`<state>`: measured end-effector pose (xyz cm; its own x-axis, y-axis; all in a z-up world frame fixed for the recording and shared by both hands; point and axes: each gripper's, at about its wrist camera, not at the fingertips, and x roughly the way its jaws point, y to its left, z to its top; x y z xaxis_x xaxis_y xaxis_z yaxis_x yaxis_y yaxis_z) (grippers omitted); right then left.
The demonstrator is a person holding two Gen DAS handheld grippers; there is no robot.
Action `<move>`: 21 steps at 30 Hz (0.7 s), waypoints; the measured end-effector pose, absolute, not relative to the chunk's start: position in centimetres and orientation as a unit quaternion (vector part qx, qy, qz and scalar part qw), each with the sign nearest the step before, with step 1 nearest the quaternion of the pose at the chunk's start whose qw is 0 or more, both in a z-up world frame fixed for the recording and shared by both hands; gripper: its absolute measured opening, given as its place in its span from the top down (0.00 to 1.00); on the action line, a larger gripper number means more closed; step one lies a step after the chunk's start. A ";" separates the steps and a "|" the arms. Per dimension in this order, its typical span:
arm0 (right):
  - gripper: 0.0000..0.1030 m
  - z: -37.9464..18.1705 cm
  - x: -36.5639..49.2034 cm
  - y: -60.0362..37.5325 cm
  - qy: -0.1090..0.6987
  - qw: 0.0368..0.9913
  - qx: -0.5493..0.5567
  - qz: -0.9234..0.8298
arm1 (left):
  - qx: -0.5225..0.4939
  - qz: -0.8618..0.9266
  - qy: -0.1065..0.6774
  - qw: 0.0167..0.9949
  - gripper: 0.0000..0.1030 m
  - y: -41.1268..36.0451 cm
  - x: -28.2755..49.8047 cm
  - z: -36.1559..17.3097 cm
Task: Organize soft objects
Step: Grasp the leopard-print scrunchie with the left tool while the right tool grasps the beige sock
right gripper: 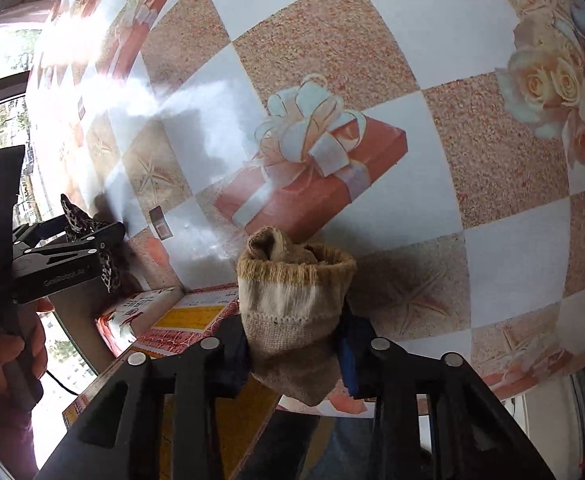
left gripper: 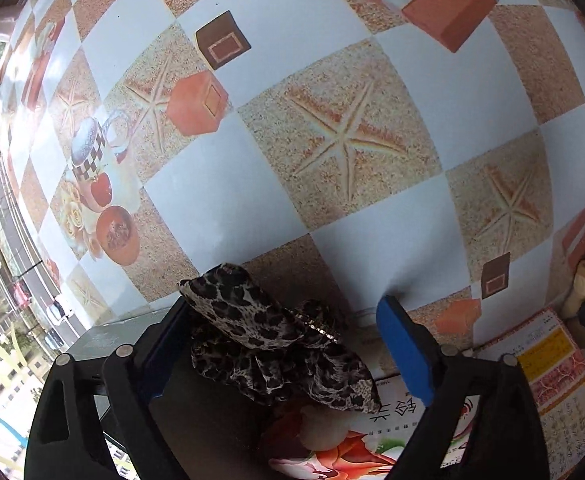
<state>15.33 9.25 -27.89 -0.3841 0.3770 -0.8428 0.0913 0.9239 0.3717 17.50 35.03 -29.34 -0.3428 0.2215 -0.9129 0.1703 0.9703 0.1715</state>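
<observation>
We log: left tool [left gripper: 288,332], jaws spread wide, leopard-print cloth [left gripper: 276,344] draped between them over the printed box [left gripper: 548,364]. Right tool [right gripper: 294,344] clamped on beige sock [right gripper: 292,304], above the patterned bench [right gripper: 472,160].

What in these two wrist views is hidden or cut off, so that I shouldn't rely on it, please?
- Left wrist view: the leopard-print fabric covers the left gripper finger's inner face; contact unclear.
- Right wrist view: the beige sock hides the right gripper pads; its lower end is shadowed.
- Both views: the printed box is cut off by fingers and the frame edge; its contents are unseen.
</observation>
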 end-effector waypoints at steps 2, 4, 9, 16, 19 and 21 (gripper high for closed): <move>0.65 -27.3 15.5 9.3 0.815 0.545 0.142 0.135 | 0.105 0.009 0.819 0.563 0.38 34.7 17.4 -28.9; 0.65 -26.7 15.8 9.1 0.808 0.555 0.142 0.135 | 0.091 -0.004 0.819 0.566 0.65 34.4 17.1 -28.6; 0.70 -24.9 16.6 8.7 0.790 0.579 0.148 0.136 | 0.067 -0.029 0.792 0.607 0.78 33.9 16.2 -26.9; 0.70 -22.5 17.4 8.3 0.766 0.611 0.140 0.143 | -0.016 -0.030 0.740 0.672 0.95 35.9 15.7 -22.2; 0.70 -21.6 17.6 8.6 0.760 0.620 0.128 0.147 | -0.027 -0.028 0.736 0.676 0.94 37.1 15.2 -21.6; 0.70 -21.8 17.4 9.0 0.762 0.619 0.121 0.145 | -0.027 -0.022 0.745 0.666 0.94 37.7 14.7 -22.3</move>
<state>17.44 8.96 -21.76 -0.2035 0.3645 -0.9087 0.0053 0.9285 0.3713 14.74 37.68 -22.27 -0.1103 -0.0690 -0.9915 -0.0114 0.9976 -0.0682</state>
